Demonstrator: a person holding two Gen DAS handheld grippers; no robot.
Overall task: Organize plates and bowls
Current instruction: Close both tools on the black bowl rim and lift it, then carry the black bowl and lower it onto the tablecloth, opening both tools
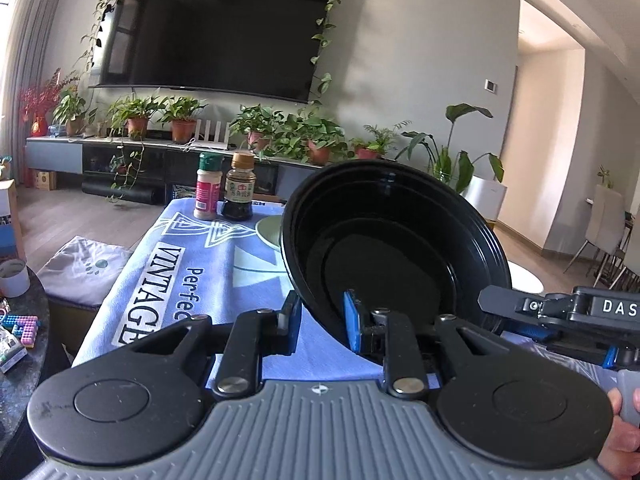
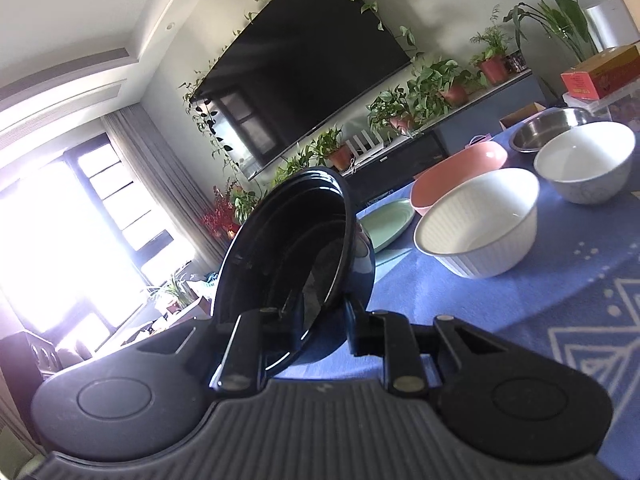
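A black bowl (image 1: pixel 400 240) hangs tilted above the blue tablecloth (image 1: pixel 200 280), its inside facing the left wrist camera. My left gripper (image 1: pixel 324 316) is shut on its near rim, one blue pad (image 1: pixel 354 320) inside the bowl and the other outside. My right gripper (image 1: pixel 504 312) reaches in from the right and grips the rim too. In the right wrist view the black bowl (image 2: pixel 288 248) stands nearly on edge, and my right gripper (image 2: pixel 306 328) is shut on its wall. A green plate (image 2: pixel 388 220) lies flat on the cloth just beyond.
Beyond the plate stand a pink bowl (image 2: pixel 460 176), a white ribbed bowl (image 2: pixel 480 224), a white patterned bowl (image 2: pixel 588 164) and a steel bowl (image 2: pixel 548 128). A spice jar (image 1: pixel 208 186) and a sauce bottle (image 1: pixel 240 188) stand at the table's far edge.
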